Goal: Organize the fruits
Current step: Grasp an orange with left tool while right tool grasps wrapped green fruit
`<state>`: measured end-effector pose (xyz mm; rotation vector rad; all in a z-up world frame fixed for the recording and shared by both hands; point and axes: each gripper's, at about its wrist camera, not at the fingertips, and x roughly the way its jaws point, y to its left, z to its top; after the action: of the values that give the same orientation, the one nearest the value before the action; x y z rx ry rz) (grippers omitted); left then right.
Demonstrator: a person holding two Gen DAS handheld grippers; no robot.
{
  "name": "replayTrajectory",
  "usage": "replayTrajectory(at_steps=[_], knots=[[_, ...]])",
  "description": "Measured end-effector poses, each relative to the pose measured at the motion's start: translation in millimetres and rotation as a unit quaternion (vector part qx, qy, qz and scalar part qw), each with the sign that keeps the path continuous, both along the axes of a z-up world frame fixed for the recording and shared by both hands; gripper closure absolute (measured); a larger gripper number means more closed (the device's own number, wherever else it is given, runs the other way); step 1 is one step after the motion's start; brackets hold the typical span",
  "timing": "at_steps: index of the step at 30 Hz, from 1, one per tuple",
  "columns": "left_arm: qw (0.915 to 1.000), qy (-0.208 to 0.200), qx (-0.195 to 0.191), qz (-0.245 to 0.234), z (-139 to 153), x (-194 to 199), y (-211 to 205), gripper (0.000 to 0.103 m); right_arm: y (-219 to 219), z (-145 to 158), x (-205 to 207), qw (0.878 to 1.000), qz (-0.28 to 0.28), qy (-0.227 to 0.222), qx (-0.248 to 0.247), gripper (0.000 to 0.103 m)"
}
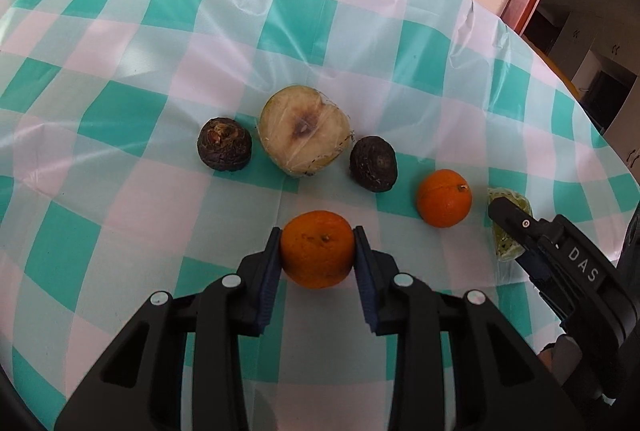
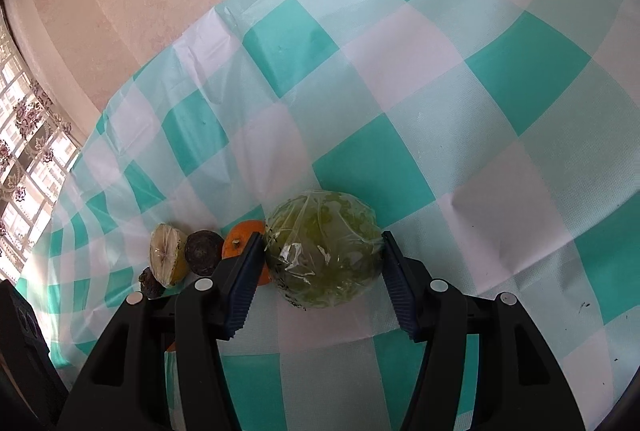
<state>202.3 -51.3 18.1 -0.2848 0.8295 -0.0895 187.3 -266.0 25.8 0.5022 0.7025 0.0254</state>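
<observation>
Our left tongs (image 1: 317, 255) clamp an orange (image 1: 318, 255); right tongs (image 2: 324, 263) grip the wrapped fruit (image 2: 323, 254) (both mid-table). Most sorting remains.

Left gripper (image 1: 317, 255) is low over the table, both blue pads pressed onto an orange (image 1: 317, 249). Right gripper (image 2: 324, 263) sits off to its right, fingers spread wide, clamping a wrapped green fruit (image 2: 325, 255).

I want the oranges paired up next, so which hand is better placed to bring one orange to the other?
Left. The left gripper is already shut on an orange, and the second orange lies free nearby. The right gripper is occupied around the wrapped green fruit.
</observation>
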Motion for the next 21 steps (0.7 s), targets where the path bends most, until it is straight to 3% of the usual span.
replayTrajectory(at_steps=[21], knots=[[0.9992, 0.002, -0.01, 0.038, -2.4, -144.7, 37.9, 0.068, 69.5, 2.0, -130.0, 0.996, 0.083, -0.008, -0.012, 0.046]])
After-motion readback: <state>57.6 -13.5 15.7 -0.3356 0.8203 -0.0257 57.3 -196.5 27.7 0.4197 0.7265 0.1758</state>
